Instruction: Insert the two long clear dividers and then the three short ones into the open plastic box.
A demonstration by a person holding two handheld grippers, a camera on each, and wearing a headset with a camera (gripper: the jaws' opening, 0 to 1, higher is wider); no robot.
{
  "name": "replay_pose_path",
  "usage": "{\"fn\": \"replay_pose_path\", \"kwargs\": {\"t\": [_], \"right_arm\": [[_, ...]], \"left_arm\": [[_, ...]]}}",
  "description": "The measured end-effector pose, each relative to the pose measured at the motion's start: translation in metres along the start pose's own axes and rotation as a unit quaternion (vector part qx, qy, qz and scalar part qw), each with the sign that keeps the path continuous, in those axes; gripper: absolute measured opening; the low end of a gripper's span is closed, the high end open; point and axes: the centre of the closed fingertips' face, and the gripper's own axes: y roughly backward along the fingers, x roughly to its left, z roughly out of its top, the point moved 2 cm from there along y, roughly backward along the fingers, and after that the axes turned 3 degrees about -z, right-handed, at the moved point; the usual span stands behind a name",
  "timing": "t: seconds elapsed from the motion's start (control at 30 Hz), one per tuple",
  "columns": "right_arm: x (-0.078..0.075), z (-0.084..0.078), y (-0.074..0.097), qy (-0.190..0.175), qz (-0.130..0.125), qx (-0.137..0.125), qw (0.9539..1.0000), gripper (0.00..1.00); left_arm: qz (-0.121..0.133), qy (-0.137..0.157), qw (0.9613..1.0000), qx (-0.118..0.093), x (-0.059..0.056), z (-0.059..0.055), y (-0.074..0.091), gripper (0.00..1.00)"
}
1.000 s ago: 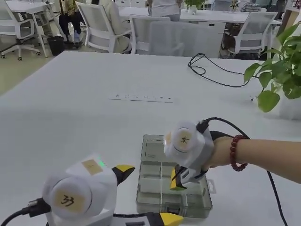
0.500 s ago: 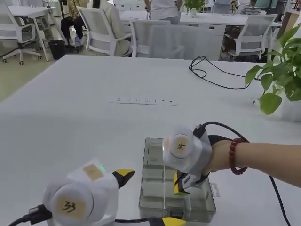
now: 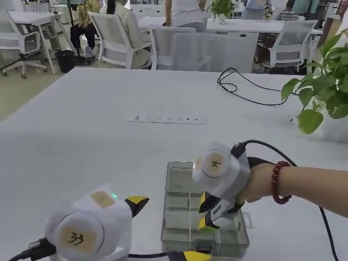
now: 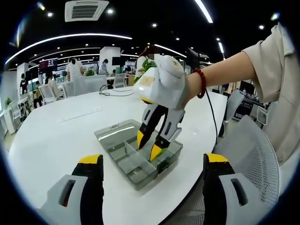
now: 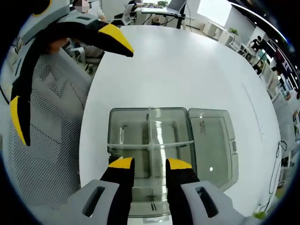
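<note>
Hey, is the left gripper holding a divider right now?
No: the left gripper has its jaws wide apart with nothing gripped between them, short of the box.

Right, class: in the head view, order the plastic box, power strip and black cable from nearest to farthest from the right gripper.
1. plastic box: directly beneath the right gripper.
2. power strip: mid-table, beyond the box.
3. black cable: far side of the table, to the right.
</note>
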Motion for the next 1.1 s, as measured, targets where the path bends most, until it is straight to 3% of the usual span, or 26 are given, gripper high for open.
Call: {"fn": "replay_pose_path", "kwargs": {"t": [0.33,0.53,1.1], "right_arm": [[0.007,-0.002,0.028,-0.013,0.002,-0.037,0.9992,0.39],[0.011,-0.011,0.045,-0.027,-0.006,-0.052,0.9983,0.42],[0.02,-0.069,0.084,-0.082,-0.034,-0.066,0.9938,0.53]], "left_arm": [[0.004,0.001,1.0,0.002,0.003,0.001,-0.001,0.91],[0.009,0.0,0.9999,0.009,0.005,0.0,0.0,0.91],[0.01,-0.011,0.9997,0.021,-0.004,-0.001,0.001,0.89]]}}
